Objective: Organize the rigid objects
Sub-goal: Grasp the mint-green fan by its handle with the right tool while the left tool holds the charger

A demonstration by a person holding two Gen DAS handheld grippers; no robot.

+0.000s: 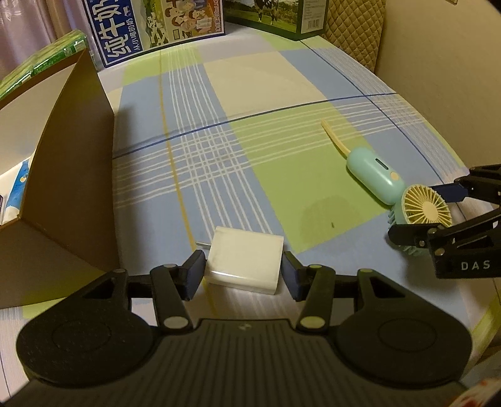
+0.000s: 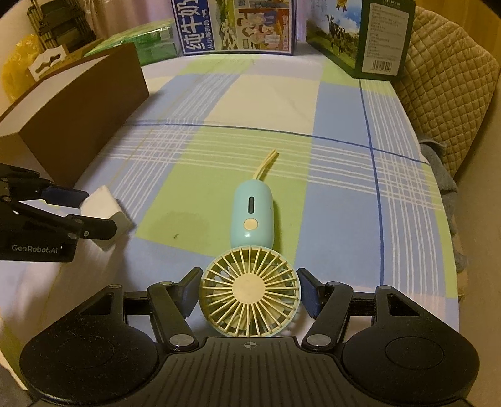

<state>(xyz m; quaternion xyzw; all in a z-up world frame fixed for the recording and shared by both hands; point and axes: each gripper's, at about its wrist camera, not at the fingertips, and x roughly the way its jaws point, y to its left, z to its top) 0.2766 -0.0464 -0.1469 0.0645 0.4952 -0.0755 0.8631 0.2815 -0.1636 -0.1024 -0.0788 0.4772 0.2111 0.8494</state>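
A white charger block (image 1: 244,263) sits low over the plaid cloth, and my left gripper (image 1: 241,270) is shut on its two sides. In the right wrist view the same block (image 2: 101,200) shows between the left gripper's (image 2: 94,214) fingers. A mint-green handheld fan (image 2: 250,291) lies with its handle (image 2: 252,216) and cream strap pointing away. My right gripper (image 2: 249,292) is shut on the round fan head, pads against its rim. The left wrist view shows the fan (image 1: 422,209) inside the right gripper (image 1: 422,213) at the right edge.
A brown open box (image 1: 72,156) stands at the left with blue-and-white packs inside (image 1: 18,181); it is also in the right wrist view (image 2: 81,103). Milk cartons (image 2: 238,28) and a green carton (image 2: 369,37) line the back. A quilted cushion (image 2: 444,81) borders the right side.
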